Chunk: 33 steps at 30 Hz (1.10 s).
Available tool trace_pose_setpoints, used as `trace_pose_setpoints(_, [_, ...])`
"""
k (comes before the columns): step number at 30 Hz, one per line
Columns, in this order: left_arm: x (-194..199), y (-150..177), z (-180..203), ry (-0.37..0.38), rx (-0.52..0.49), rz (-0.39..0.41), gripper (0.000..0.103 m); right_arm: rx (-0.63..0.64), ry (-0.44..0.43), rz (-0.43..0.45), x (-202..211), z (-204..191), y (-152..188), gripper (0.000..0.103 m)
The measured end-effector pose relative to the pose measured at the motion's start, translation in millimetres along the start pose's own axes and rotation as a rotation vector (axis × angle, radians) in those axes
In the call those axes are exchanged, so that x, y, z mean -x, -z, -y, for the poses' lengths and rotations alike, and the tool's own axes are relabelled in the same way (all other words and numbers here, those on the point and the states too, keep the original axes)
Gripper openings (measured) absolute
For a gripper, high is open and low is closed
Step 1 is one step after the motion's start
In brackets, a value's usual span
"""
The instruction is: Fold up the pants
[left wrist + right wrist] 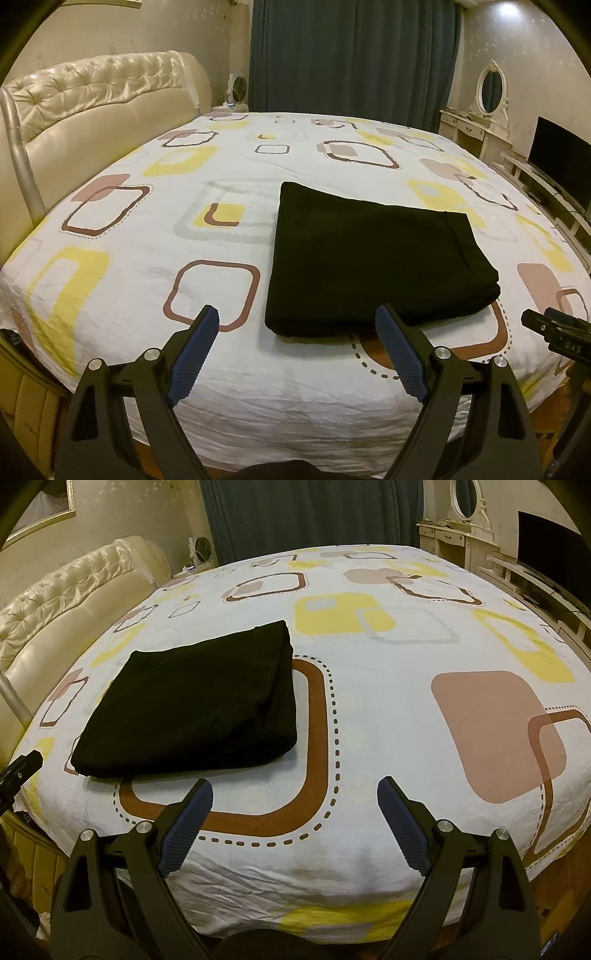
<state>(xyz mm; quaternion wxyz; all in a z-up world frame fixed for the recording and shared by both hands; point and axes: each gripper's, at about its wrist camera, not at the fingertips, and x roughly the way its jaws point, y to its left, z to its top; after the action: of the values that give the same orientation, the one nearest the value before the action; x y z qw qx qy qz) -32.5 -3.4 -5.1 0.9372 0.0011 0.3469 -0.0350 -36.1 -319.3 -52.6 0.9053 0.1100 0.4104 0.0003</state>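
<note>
Both tongs hang spread wide and empty over the near edge of the bed (110, 280): the left tongs (295, 332) have the black pants (369, 258) just ahead, slightly toward their right finger, while from the right tongs (295, 805) the pants (192, 709) lie ahead and off to the left. The garment sits as a compact, layered rectangle, so the folding looks finished or nearly so. Risk now is mostly undoing it: a low pass could catch the near hem and drag the stack, or a pinch taking only the top layer could peel the fold open. The bedsheet (369, 738) could also bunch up and tilt the pile.
</note>
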Motion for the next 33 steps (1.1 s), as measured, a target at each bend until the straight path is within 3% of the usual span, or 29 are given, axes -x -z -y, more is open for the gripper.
trace_pose_setpoints(33, [-6.3,0.7,0.7,-0.015,0.007,-0.026,0.086,0.017,-0.009,-0.021,-4.4,-6.7,4.4,0.091])
